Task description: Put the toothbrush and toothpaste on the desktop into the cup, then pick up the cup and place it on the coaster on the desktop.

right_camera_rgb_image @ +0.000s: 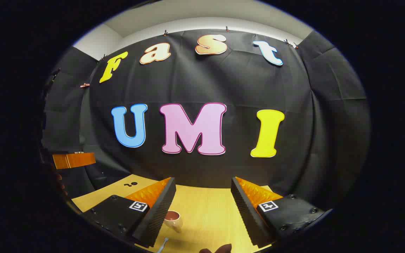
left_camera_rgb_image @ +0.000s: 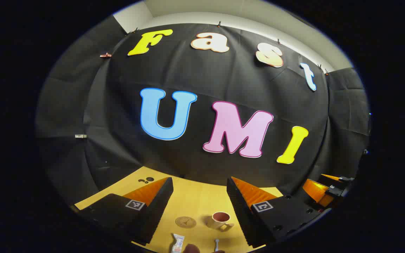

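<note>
The left gripper [left_camera_rgb_image: 199, 196] is held up above the wooden desktop [left_camera_rgb_image: 192, 203], and its two ridged fingers stand wide apart with nothing between them. Down in the gap lies a flat round coaster [left_camera_rgb_image: 185, 221] with a small pattern in its middle. Just beside it stands the cup [left_camera_rgb_image: 220, 220] — a short, smooth mug, pale outside and dark reddish inside, upright, with its handle sticking out toward the camera. Close to the bottom edge lies the toothpaste [left_camera_rgb_image: 178, 243], a soft flat white tube that points up toward the coaster. Near it is the toothbrush [left_camera_rgb_image: 216, 244], a thin pale stick that also runs toward the cup; only its end can be seen. The other gripper [left_camera_rgb_image: 323, 191] shows far off at the side.

In the right gripper view, the right gripper [right_camera_rgb_image: 202, 198] is spread wide too, gripping nothing. The cup [right_camera_rgb_image: 173, 218] sits right by the tip of one finger, partly hidden by it. Below the cup, the toothbrush [right_camera_rgb_image: 163, 245] lies slanted on the yellow wood — long and thin.
</note>
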The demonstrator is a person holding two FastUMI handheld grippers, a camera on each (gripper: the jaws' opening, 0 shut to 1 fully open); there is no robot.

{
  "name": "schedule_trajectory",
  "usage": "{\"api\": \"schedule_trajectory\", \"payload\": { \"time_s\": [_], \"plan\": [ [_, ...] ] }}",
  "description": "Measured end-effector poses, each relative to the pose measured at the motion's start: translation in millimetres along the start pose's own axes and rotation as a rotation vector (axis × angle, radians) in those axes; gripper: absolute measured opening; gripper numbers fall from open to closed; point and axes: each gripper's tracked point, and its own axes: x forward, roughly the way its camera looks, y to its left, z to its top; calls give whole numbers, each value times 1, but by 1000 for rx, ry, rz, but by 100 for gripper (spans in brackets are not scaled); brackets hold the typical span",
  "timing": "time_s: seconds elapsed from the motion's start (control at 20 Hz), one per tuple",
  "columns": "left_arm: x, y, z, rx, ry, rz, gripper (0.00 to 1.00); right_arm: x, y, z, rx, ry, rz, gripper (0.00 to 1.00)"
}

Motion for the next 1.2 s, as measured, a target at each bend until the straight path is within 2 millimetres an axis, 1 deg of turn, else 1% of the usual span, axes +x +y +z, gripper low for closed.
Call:
{"api": "schedule_trajectory", "payload": {
  "time_s": [0.1,0.2,0.3,0.55,0.65,0.8,1.0,1.15,1.2],
  "plan": [
    [-1,18,-17,16,24,14,95,2,10,-8,-15,18,11,97],
    [2,26,-29,39,48,18,95,3,15,-17,-17,42,14,97],
    [3,30,-39,60,68,13,95,2,20,-24,-6,60,14,97],
    [2,32,-61,82,119,-16,95,-6,28,-44,-18,106,13,97],
    [2,35,-73,84,148,-19,95,-9,31,-52,-18,124,11,98],
    [2,36,-97,100,202,-25,95,-13,34,-63,-22,158,8,98],
    [5,32,-128,133,267,-40,95,-19,33,-76,-9,198,-4,98],
    [8,31,-160,168,332,-44,95,-24,29,-88,-15,229,-18,98],
    [6,31,-170,168,352,-48,94,-26,28,-92,-21,238,-21,98]
  ]
}}
